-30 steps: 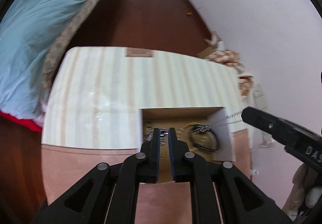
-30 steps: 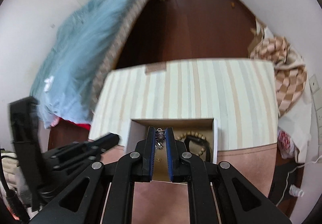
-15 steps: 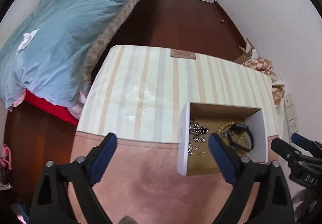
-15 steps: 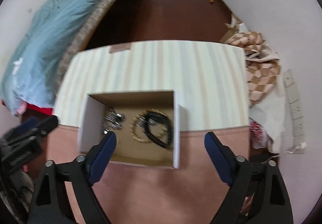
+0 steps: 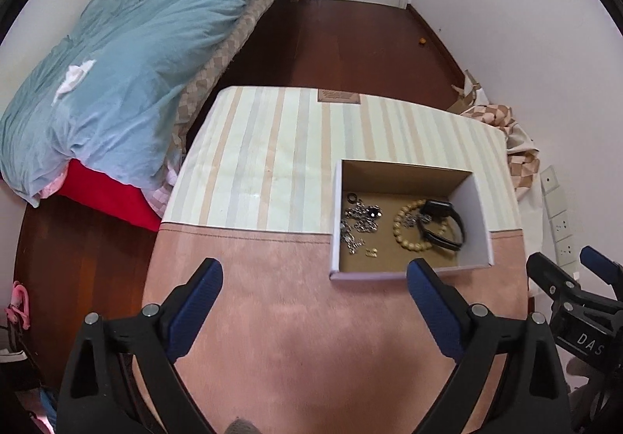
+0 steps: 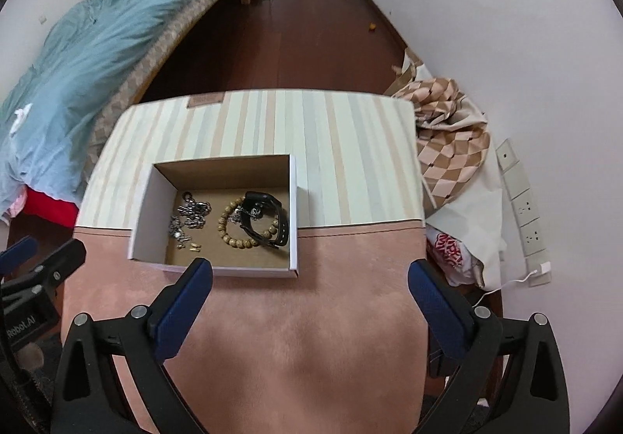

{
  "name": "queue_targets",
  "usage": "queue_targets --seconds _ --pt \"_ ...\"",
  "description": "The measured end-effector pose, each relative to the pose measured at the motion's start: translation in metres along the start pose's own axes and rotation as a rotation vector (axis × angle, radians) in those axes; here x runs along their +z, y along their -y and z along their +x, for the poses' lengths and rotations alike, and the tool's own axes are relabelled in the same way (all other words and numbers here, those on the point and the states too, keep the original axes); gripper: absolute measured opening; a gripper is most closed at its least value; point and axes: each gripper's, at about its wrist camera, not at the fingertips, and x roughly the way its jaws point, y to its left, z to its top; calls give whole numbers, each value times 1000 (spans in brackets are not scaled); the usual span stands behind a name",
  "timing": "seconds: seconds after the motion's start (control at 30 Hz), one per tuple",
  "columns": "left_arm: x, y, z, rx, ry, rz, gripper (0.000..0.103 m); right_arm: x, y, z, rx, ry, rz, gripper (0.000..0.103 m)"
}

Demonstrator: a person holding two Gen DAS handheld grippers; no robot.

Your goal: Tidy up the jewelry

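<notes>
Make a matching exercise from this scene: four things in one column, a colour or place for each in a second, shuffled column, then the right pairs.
1. bead bracelet
2. watch
3. chains
4. duvet

A. light blue, on the bed
B. silver, left part of the box
C. black, lying across the beads
D. tan, ring-shaped, right part of the box

Pairs: 1-D, 2-C, 3-B, 4-A

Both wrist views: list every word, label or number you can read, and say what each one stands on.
"DAS": white letters on the black body of the right gripper, cut off at the left wrist picture's edge.
"Robot.AI": white letters on the black body of the left gripper, its start hidden.
Brown patch on the striped cloth: has print, too small to read.
Red print on the white bag: too crumpled to read.
</notes>
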Motion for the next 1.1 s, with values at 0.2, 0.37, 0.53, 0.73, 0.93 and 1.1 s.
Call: queue_targets --seconds 0.2,0.37,0.53,0.73,0.93,1.1 --pt "-21 6 -58 44 92 40 96 -22 -1 -60 -5 89 13 102" --pt "-34 -1 -104 40 144 16 96 -40 -4 -113 -3 169 6 102" --pt "-46 -7 -144 39 205 3 96 -55 -6 -162 0 247 0 102" --pt "-61 -10 -183 28 254 -4 96 -72 -5 -209 4 316 6 102" --pt "-70 -8 -202 22 261 5 96 -82 -3 -233 7 335 7 102" --pt "-70 -4 -209 6 253 -3 96 -77 0 -239 5 329 2 102"
